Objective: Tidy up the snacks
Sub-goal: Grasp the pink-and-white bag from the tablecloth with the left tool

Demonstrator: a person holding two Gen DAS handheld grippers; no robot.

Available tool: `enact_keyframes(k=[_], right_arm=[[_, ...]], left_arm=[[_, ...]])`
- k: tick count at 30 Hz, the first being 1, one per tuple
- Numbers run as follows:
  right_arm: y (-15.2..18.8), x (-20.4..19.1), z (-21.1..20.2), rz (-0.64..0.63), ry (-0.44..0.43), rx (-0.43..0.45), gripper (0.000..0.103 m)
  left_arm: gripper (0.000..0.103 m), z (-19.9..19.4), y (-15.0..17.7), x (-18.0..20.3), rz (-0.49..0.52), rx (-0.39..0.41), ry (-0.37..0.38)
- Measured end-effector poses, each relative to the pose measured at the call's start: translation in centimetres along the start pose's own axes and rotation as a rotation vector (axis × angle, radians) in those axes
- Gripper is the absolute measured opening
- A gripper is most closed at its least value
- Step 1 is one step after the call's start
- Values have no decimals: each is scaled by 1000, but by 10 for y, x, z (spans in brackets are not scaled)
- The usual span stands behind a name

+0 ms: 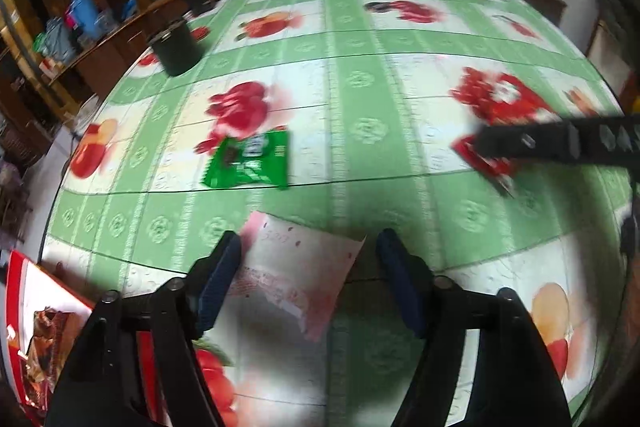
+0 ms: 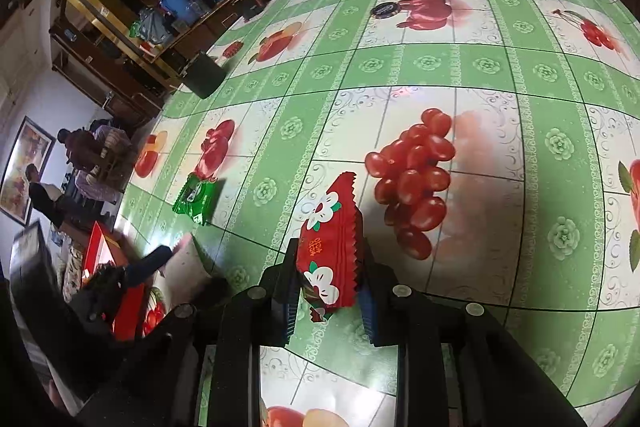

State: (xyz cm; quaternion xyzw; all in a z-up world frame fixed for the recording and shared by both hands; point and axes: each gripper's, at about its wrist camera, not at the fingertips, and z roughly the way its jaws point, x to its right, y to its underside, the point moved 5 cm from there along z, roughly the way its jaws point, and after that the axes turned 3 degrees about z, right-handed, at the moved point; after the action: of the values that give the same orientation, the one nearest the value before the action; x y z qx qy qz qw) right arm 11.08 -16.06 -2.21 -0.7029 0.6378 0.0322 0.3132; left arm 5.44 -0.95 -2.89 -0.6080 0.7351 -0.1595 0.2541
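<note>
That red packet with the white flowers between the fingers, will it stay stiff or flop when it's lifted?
The red packet is probably light and a bit floppy: it is a thin crinkled wrapper with zigzag ends. The right gripper closes on its near end only, so the far end may droop. The glossy film could slip.

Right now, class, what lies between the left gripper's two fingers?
In the left wrist view, a pale pink packet lies between the open fingers of the left gripper, beside the left finger, apart from the right one. It rests on the tablecloth.
</note>
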Motion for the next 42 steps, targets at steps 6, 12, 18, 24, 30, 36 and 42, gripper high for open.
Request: enact_keyframes(k=[6, 12, 18, 24, 30, 36, 42], right_arm=[[-6, 5, 1, 32, 6, 18, 26], [-8, 5, 1, 32, 13, 35, 26], [-11, 2, -5, 32, 8, 86, 26], [-14, -4, -9, 21, -10, 161, 26], [-16, 1, -9, 31, 8, 190, 26], [-18, 1, -14, 32, 1, 225, 26], [-19, 4, -13, 44, 7, 230, 26]], left_arm=[[37, -13, 11, 19, 46, 32, 54], [29, -29, 27, 32, 80, 59, 78], [22, -53, 38, 30, 91, 107, 87], [20, -56, 55, 19, 73, 91, 94], [21, -53, 61, 9, 29, 73, 103], [62, -61, 60, 2, -14, 108, 119], [80, -80, 64, -17, -47, 160, 89]])
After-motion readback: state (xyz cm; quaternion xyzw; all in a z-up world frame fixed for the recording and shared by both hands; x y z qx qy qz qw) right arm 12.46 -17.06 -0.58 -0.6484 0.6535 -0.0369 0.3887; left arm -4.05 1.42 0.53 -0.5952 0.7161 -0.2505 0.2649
